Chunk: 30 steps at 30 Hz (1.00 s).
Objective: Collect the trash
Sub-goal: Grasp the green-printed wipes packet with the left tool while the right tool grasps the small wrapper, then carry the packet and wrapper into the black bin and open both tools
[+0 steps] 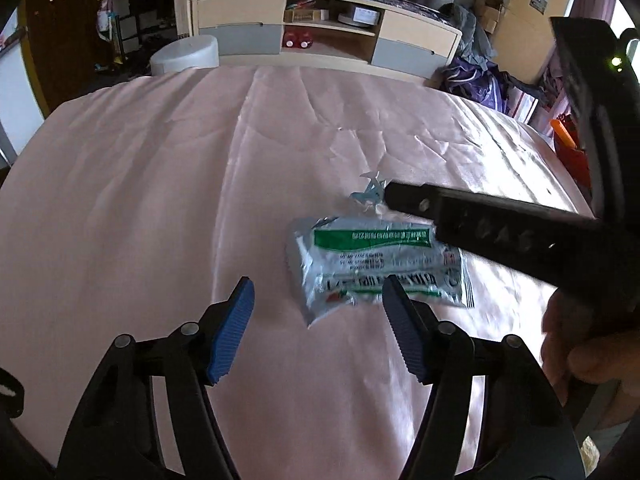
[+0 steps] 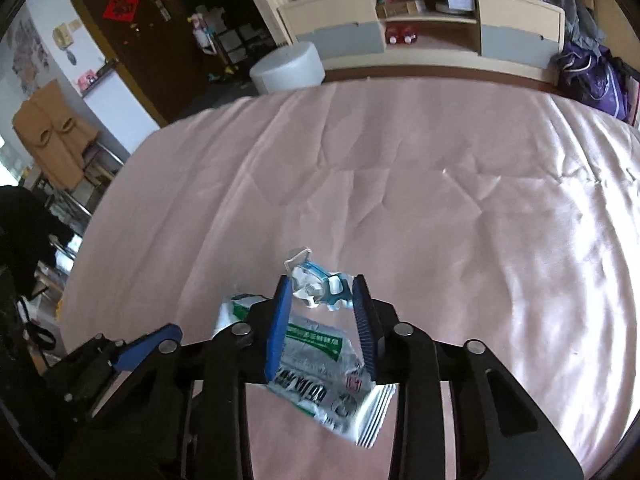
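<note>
**Pink bed, two bits of trash**

Pink bedsheet [image 2: 440, 200] carries a silver-green wrapper [image 1: 380, 264] with a crumpled blue-clear scrap [image 2: 316, 284] just beyond it. Right gripper [image 2: 320, 296] brackets the scrap, pads narrowed, contact unclear. Left gripper [image 1: 318, 300] released, right finger over wrapper's near edge. Cabinet [image 1: 320, 36] behind the bed.

Left gripper [image 1: 318, 304], lower frame: black linkage arms with round silver pivot pins and ribbed blue pads [image 1: 232, 334]. Right gripper [image 2: 322, 294] matches; its black body shows a green light at upper right.
</note>
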{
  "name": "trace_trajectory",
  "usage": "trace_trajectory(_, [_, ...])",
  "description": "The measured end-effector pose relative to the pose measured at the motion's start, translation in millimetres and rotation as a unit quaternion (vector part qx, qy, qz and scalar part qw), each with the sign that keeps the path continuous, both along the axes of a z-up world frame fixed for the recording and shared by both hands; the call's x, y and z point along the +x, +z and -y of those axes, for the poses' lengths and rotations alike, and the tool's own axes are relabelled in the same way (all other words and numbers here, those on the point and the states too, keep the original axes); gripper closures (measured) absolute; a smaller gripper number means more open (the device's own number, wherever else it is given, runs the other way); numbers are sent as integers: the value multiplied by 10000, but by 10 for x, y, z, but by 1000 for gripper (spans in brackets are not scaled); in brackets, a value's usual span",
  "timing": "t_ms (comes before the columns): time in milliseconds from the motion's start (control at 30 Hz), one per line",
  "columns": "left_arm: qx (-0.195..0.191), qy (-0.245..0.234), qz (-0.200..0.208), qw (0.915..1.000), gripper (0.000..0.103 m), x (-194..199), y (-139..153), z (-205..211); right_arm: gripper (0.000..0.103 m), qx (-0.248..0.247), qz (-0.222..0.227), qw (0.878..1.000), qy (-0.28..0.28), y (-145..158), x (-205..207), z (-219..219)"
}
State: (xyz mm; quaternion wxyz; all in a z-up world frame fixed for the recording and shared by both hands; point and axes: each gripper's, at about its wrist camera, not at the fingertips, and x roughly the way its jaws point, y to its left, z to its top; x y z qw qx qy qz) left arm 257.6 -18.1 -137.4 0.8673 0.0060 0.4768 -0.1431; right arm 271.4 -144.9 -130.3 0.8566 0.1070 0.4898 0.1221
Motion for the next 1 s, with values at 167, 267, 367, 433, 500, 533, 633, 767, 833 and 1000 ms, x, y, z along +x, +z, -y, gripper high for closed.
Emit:
trace_trajectory(167, [-12,-22,-121,9999,61,133,-89,35,92,-126,-56,9999,-79,-69,20,66])
trace_trajectory(267, [72,-64,-57,9999,64,122,-131,86,95,-246,-52,9995,-204,-81,40,192])
trace_trajectory(367, [203,-133,0,9997,75,117,-132,134,97,-295,-31,9991,-290,-80,2,306])
trace_trajectory(433, [251,-193,14,9995,82,90,-133,159,98,-364,13,9988,-320,-60,-53,365])
trace_trajectory(500, [327,-301,42,9990,86,49,-129,195,98,-397,74,9986,-327,-13,-159,425])
trace_trajectory(533, [373,-345,54,9987,87,38,-126,220,98,-419,96,9985,-327,-9,-190,454])
trace_trajectory(633, [454,-469,70,9978,100,-59,-110,245,98,-502,172,9980,-333,54,-350,526])
trace_trajectory(767, [465,-570,67,9973,101,-253,-66,214,98,-515,223,9980,-288,131,-612,591])
trace_trajectory(833, [434,-567,76,9974,102,-375,-27,177,98,-545,267,9978,-254,172,-768,607])
trace_trajectory(1000, [393,-553,228,9974,102,-761,128,65,98,-634,487,9966,-186,338,-1162,596])
